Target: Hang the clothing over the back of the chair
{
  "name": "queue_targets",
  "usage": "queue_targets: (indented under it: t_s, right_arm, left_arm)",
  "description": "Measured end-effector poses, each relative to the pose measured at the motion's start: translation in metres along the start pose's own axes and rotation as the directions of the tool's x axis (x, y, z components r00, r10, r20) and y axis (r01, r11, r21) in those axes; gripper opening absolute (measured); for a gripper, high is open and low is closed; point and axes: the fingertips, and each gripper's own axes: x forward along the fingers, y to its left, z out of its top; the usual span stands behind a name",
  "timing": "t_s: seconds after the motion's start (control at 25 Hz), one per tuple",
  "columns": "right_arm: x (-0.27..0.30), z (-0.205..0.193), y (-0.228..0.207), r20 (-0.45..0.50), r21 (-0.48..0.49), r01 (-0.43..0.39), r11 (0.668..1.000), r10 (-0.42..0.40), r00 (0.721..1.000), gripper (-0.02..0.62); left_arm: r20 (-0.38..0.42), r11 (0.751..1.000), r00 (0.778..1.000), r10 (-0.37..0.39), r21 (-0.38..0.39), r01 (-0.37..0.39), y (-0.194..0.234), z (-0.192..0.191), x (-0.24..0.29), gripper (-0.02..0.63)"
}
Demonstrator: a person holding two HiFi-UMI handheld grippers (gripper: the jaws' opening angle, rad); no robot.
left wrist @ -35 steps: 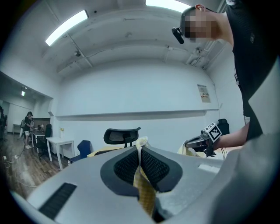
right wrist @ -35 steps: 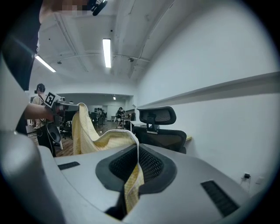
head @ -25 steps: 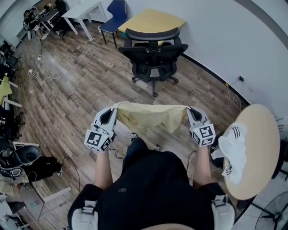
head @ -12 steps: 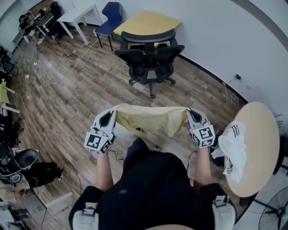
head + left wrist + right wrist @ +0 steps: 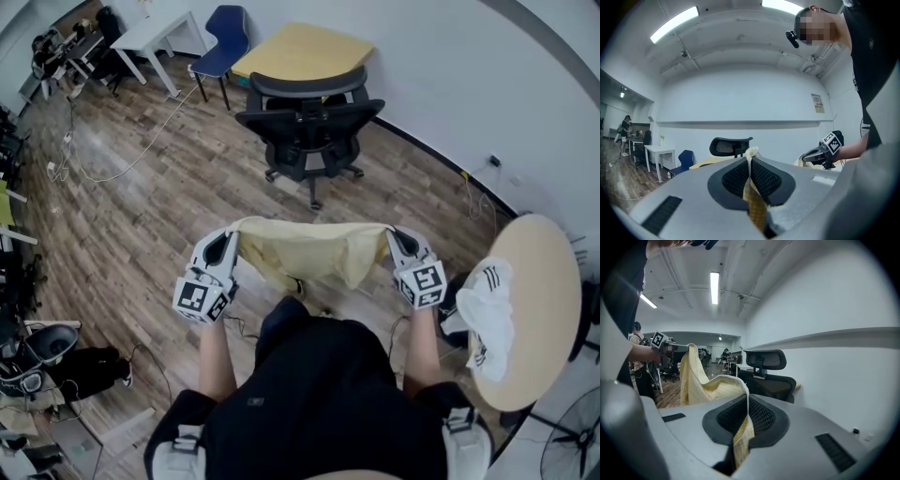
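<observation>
A pale yellow garment (image 5: 309, 248) hangs stretched between my two grippers at chest height. My left gripper (image 5: 232, 232) is shut on its left top corner, where the cloth (image 5: 751, 187) is pinched between the jaws. My right gripper (image 5: 392, 234) is shut on the right top corner, the cloth (image 5: 743, 427) trailing from its jaws toward the left gripper (image 5: 663, 344). The black office chair (image 5: 307, 117) stands ahead of me near the wall, its backrest (image 5: 765, 359) and headrest visible beyond the garment, well apart from it.
A yellow table (image 5: 305, 52) sits behind the chair, a blue chair (image 5: 217, 47) and white desk (image 5: 155, 33) at far left. A round wooden table (image 5: 539, 309) at my right carries white clothing (image 5: 486, 309). Cables (image 5: 112, 159) lie on the wooden floor.
The chair and the floor have shifted slightly in the head view as I move a little toward the chair. Both grippers keep their hold on the garment at the same spread.
</observation>
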Motion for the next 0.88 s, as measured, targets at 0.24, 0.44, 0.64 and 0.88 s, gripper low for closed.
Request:
queue_targets:
  t_s: [0.24, 0.44, 0.64, 0.88]
  right_arm:
    - [0.026, 0.015, -0.010, 0.008, -0.003, 0.026, 1.000, -0.026, 1.000, 0.000]
    - [0.046, 0.023, -0.022, 0.017, -0.004, 0.048, 0.999, -0.048, 0.999, 0.000]
    - [0.071, 0.031, -0.035, 0.025, 0.002, 0.058, 0.998, -0.058, 0.998, 0.000]
    - [0.105, 0.047, -0.050, 0.034, 0.012, 0.072, 0.997, -0.073, 0.997, 0.000]
  left_arm:
    - [0.005, 1.000, 1.000, -0.003, -0.004, 0.003, 0.029, 0.003, 0.018, 0.010]
    - [0.011, 1.000, 1.000, -0.017, -0.008, 0.017, 0.048, 0.004, 0.039, 0.010]
    - [0.009, 0.999, 0.999, -0.034, -0.007, 0.034, 0.070, 0.007, 0.064, 0.010]
    - [0.023, 0.999, 0.999, -0.048, -0.012, 0.049, 0.101, 0.013, 0.093, 0.011]
